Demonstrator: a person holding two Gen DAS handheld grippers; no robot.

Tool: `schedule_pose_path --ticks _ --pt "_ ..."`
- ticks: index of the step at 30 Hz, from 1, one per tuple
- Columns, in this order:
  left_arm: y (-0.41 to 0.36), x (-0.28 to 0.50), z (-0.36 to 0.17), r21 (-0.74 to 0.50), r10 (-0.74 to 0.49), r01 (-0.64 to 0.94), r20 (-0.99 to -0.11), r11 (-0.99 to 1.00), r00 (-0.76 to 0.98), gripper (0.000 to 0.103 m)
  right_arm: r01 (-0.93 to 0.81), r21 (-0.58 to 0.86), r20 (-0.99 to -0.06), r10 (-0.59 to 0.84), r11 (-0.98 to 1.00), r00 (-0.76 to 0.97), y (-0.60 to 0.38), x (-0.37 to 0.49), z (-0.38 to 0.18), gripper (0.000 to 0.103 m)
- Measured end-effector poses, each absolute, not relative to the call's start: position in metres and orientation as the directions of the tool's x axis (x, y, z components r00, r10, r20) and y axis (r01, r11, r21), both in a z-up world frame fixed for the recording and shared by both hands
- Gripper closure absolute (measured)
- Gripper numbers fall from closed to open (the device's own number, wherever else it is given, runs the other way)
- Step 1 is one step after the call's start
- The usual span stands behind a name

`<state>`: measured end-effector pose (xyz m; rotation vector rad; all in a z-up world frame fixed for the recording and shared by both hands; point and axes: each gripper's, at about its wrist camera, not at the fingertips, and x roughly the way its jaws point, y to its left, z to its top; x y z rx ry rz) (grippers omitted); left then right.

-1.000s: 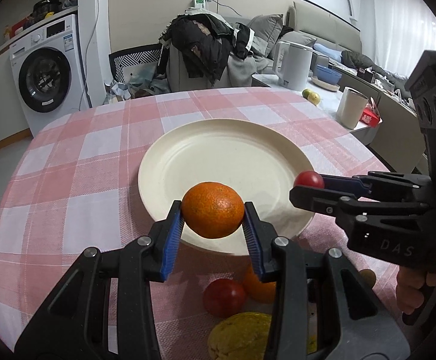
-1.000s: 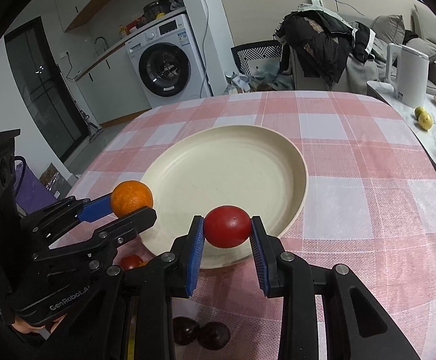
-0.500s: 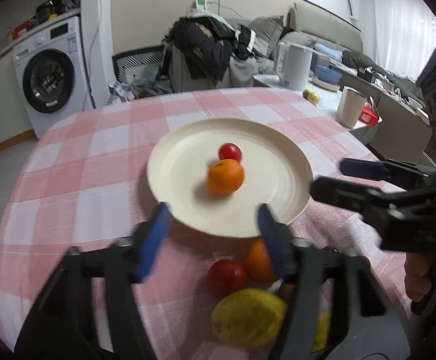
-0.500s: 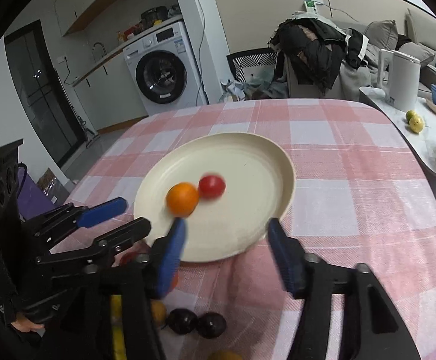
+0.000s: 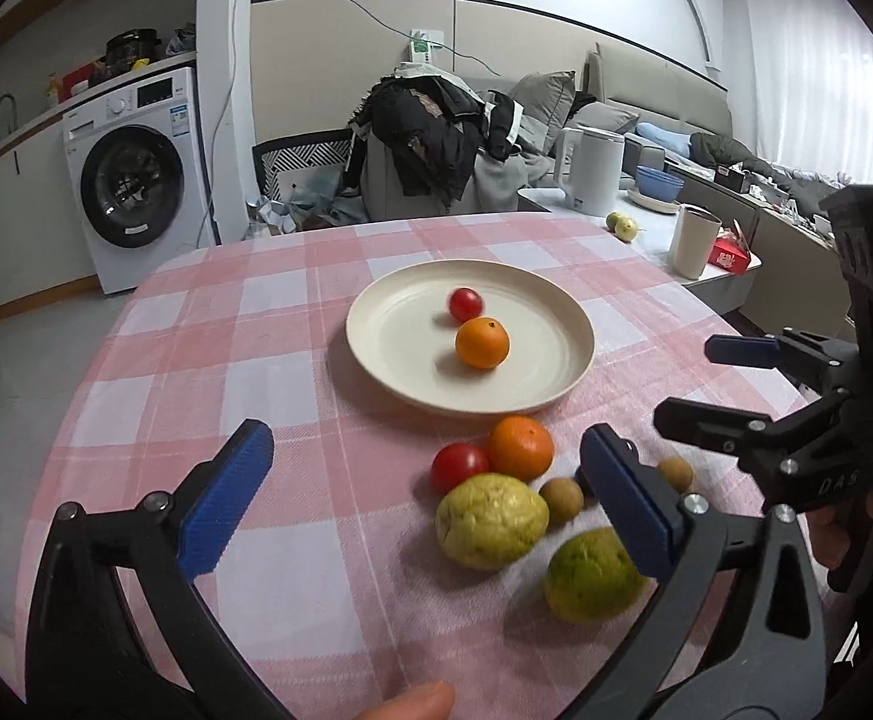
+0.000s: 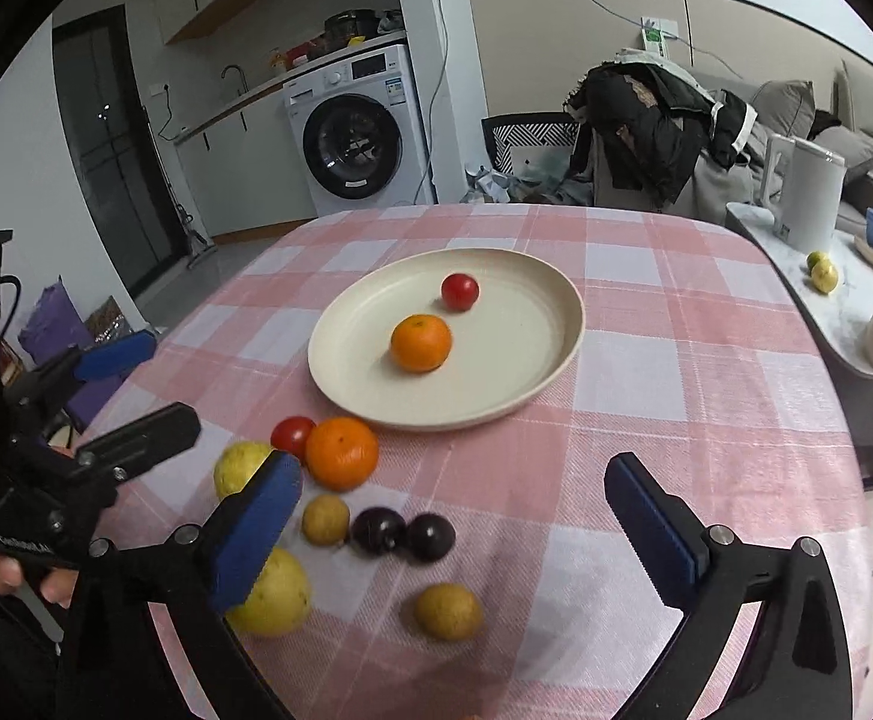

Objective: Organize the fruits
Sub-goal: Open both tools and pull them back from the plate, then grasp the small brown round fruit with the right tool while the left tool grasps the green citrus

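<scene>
A cream plate (image 5: 376, 354) (image 6: 550, 354) on the pink checked tablecloth holds an orange (image 5: 482, 342) (image 6: 421, 342) and a small tomato (image 5: 465, 303) (image 6: 459, 291). On the cloth near me lie another orange (image 5: 519, 447) (image 6: 341, 453), a tomato (image 5: 459, 467) (image 6: 292, 434), a yellow-green fruit (image 5: 490, 521) (image 6: 238, 468), a second one (image 5: 592, 576) (image 6: 271, 594), small brown fruits (image 5: 561, 499) (image 6: 325, 519) and two dark plums (image 6: 403, 531). My left gripper (image 5: 424, 501) (image 6: 130, 387) is open and empty above them. My right gripper (image 6: 466, 525) (image 5: 715, 387) is open and empty.
A side table at the right carries a white kettle (image 5: 592, 171) (image 6: 805, 195), a cup (image 5: 693, 240) and two limes (image 5: 622, 225). A chair piled with dark clothes (image 5: 436, 138) stands behind the table. A washing machine (image 5: 130, 180) is at the back left.
Both grippers let go of their fruit: the orange and the tomato now lie on the plate. Both grippers have opened wide and pulled back and up, over the loose fruit.
</scene>
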<state>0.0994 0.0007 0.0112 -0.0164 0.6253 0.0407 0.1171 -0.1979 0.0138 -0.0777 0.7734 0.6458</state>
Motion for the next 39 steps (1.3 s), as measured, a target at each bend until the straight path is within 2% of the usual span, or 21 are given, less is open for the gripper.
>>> schedule_pose_path --ticks 13,22,39 --pt "-0.016 0.052 0.020 -0.027 0.008 -0.029 -0.576 0.999 0.818 0.001 -0.585 0.087 -0.691 0.472 0.806 0.548 -0.212 0.085 0.017 0.000" --pt "-0.026 0.054 0.017 0.017 0.016 -0.008 -0.578 1.000 0.816 0.001 -0.603 0.084 -0.718 0.468 0.794 0.516 -0.212 0.085 0.009 0.000" --pt "-0.033 0.064 0.004 0.011 -0.018 0.032 -0.626 0.999 0.780 0.001 -0.634 0.075 -0.794 0.430 0.770 0.429 -0.202 0.085 -0.018 0.001"
